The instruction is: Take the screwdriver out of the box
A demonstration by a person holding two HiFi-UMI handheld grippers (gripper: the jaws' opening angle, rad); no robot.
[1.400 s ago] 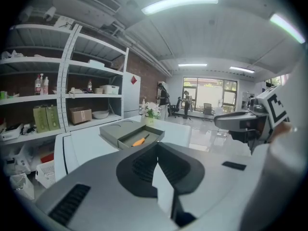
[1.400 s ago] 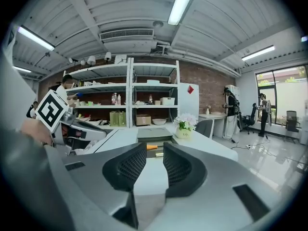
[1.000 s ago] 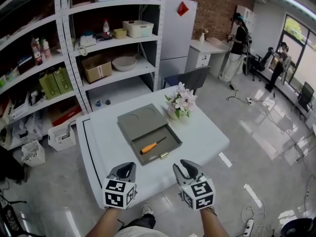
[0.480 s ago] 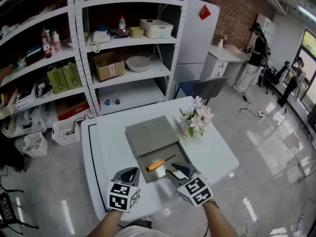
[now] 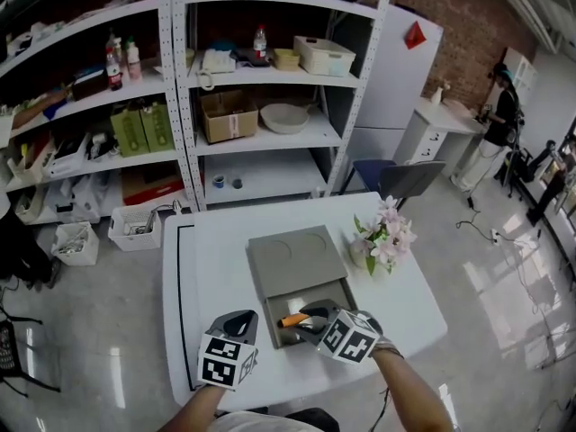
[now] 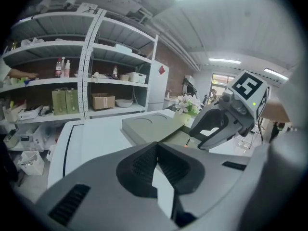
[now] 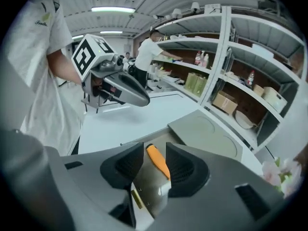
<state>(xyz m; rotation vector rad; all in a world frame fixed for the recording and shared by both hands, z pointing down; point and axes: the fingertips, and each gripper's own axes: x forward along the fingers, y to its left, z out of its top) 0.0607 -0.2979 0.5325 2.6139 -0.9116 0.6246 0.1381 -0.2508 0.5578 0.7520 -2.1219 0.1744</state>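
Observation:
A grey box (image 5: 290, 257) lies on the white table (image 5: 216, 268) with its drawer pulled out toward me. In the drawer lies the screwdriver (image 5: 292, 319), orange-handled. My right gripper (image 5: 310, 319) points steeply down into the drawer. Its jaws are opening, and the orange handle (image 7: 157, 160) sits between the pads with a gap on the left side. My left gripper (image 5: 239, 319) hovers over the table left of the drawer, tips together and holding nothing. The left gripper view shows the box (image 6: 149, 124) and the right gripper (image 6: 211, 129) beyond it.
A vase of pale flowers (image 5: 385, 239) stands on the table right of the box. Metal shelves (image 5: 261, 115) full of boxes and bottles rise behind the table, with a chair (image 5: 405, 176) at the far right. A person (image 7: 149, 52) stands at the shelves.
My right gripper has swung forward and down from the table's near edge into the drawer, rolling so its jaws straddle the orange handle. The left gripper has edged forward.

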